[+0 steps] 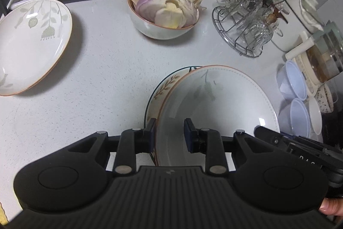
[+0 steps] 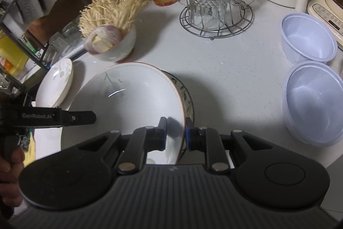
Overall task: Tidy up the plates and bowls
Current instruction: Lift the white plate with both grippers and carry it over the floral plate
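You are lowering the large plate (image 1: 214,104) onto the darker-rimmed plate (image 1: 163,87) on the counter (image 1: 96,83), at 6 o'clock from the food bowl (image 1: 163,20). Next, I judge, settle it level, then release. Both grippers, left (image 1: 169,132) and right (image 2: 175,132), have narrow-set fingers clamping opposite rims. It is white, glossy, leaf-patterned, brown-edged.

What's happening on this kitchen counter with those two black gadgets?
A person holds a black two-finger tool in each hand. Both grip one large white plate with a thin brown rim: the left tool on its left edge, the right tool on its right edge. The plate sits tilted over a leaf-patterned plate on the white counter.
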The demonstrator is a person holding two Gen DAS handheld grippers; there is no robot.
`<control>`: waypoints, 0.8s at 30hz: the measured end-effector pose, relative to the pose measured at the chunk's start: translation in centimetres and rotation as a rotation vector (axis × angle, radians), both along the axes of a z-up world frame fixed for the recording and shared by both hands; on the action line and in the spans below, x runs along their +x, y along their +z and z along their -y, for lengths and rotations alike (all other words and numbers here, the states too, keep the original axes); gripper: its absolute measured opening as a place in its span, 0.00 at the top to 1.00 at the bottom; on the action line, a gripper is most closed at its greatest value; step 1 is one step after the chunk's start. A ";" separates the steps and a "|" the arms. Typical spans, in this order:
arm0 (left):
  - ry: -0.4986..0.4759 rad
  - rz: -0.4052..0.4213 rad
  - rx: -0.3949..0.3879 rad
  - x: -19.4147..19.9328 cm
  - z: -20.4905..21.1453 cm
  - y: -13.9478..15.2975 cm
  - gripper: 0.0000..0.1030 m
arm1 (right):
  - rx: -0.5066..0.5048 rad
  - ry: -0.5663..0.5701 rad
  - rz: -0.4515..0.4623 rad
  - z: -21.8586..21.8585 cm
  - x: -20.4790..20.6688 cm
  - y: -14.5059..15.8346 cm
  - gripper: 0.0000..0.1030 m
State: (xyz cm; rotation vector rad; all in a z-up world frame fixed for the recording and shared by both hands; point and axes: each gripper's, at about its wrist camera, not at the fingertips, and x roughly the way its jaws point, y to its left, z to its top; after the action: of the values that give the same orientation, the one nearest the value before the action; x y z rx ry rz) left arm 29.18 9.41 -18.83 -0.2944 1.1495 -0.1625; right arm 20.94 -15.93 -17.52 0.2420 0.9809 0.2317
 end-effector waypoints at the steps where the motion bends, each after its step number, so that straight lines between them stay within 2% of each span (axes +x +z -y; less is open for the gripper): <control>1: -0.003 -0.001 0.016 0.2 0.3 -0.1 0.70 | -0.002 0.000 0.001 0.0 0.1 -0.1 0.81; 6: -0.016 -0.024 0.050 1.0 1.4 -0.3 0.70 | -0.015 0.009 0.008 0.4 0.5 -0.5 0.80; 15: -0.045 -0.012 0.124 2.0 3.2 -0.3 0.69 | -0.009 -0.035 0.014 1.1 1.5 -1.3 0.78; 24: -0.034 -0.052 0.130 2.1 3.3 -1.2 0.69 | -0.058 -0.034 0.025 0.4 1.5 -1.6 0.77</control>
State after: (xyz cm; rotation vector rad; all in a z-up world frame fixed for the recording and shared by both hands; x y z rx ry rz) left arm 31.25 6.07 -20.07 -0.1652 1.2110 -0.1103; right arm 22.44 -16.28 -19.14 0.2023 0.9562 0.1742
